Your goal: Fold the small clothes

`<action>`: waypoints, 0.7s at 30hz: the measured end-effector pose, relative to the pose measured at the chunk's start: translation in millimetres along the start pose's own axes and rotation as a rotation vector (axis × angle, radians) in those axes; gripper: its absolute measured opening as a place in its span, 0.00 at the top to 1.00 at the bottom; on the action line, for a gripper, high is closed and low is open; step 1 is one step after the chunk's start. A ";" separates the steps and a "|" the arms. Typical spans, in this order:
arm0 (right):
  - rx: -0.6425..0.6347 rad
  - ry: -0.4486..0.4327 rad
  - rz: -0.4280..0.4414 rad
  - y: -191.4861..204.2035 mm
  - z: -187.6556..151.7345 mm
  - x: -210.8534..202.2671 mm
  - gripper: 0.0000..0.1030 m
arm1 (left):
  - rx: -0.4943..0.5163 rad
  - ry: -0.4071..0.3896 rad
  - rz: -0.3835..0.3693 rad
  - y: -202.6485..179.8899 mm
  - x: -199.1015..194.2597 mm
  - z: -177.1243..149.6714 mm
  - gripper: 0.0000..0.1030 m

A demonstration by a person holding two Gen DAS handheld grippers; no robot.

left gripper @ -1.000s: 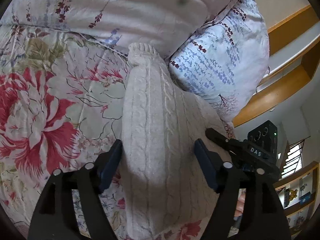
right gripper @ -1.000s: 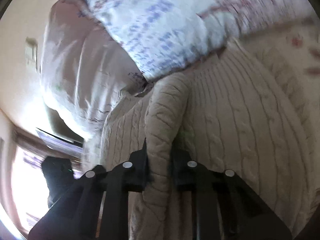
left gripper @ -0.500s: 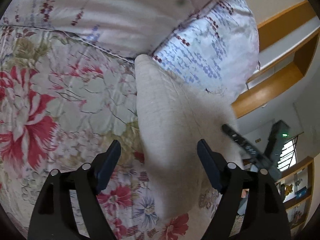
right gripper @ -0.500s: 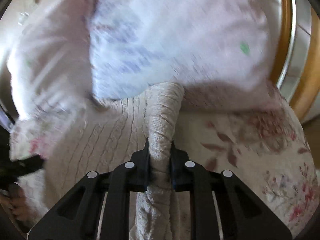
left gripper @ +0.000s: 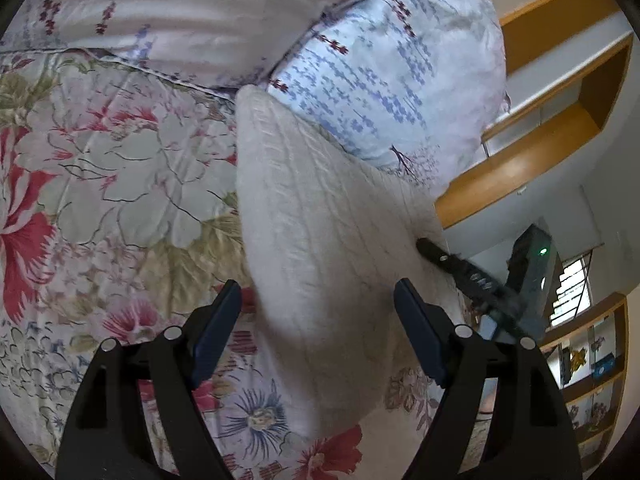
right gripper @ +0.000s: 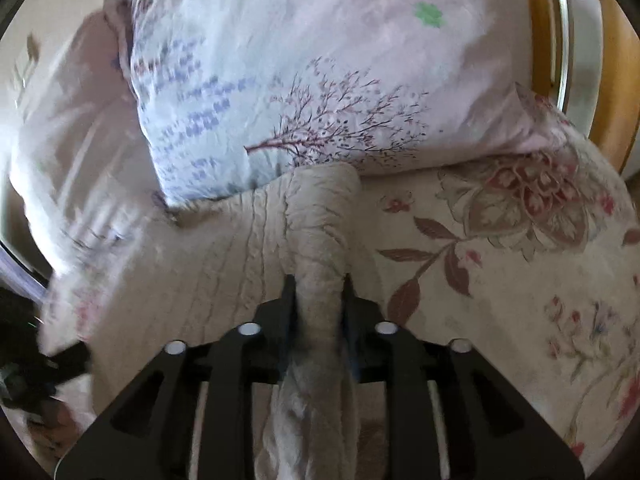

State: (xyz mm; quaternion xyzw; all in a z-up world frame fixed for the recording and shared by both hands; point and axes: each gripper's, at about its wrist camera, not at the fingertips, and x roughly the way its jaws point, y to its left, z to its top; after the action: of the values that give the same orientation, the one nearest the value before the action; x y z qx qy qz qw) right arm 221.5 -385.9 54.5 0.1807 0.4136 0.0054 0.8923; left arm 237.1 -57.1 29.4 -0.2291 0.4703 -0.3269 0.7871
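My right tongs (right gripper: 318, 300) stay clamped on a bunched fold of the cream knit sweater (left gripper: 320, 248), which lies on the floral bedspread (left gripper: 112, 184) against the pillow (left gripper: 392, 72). My left tongs (left gripper: 316, 320) hang open above it. Since a second ago, the ribbed cuff has gone from my left view.

sweater (left gripper: 320, 248) on bedspread (left gripper: 120, 168), pillows (left gripper: 392, 72) behind
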 end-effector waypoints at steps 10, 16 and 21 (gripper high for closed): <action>0.074 0.062 0.128 -26.8 -43.3 -34.7 0.84 | -0.018 0.001 0.007 0.1 6.2 -9.8 0.42; 0.023 -0.007 0.101 -18.8 -47.8 -48.1 0.89 | 0.018 -0.014 0.035 -2.5 1.3 -18.1 0.59; 0.045 0.027 0.076 -30.5 -59.8 -29.3 0.89 | 0.023 -0.013 0.058 -0.4 1.9 -30.0 0.64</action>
State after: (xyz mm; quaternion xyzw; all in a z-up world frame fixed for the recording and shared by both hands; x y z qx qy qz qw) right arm 153.7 -400.1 30.7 0.2162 0.4184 0.0326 0.8816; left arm 210.9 -60.3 14.9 -0.2085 0.4677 -0.3079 0.8019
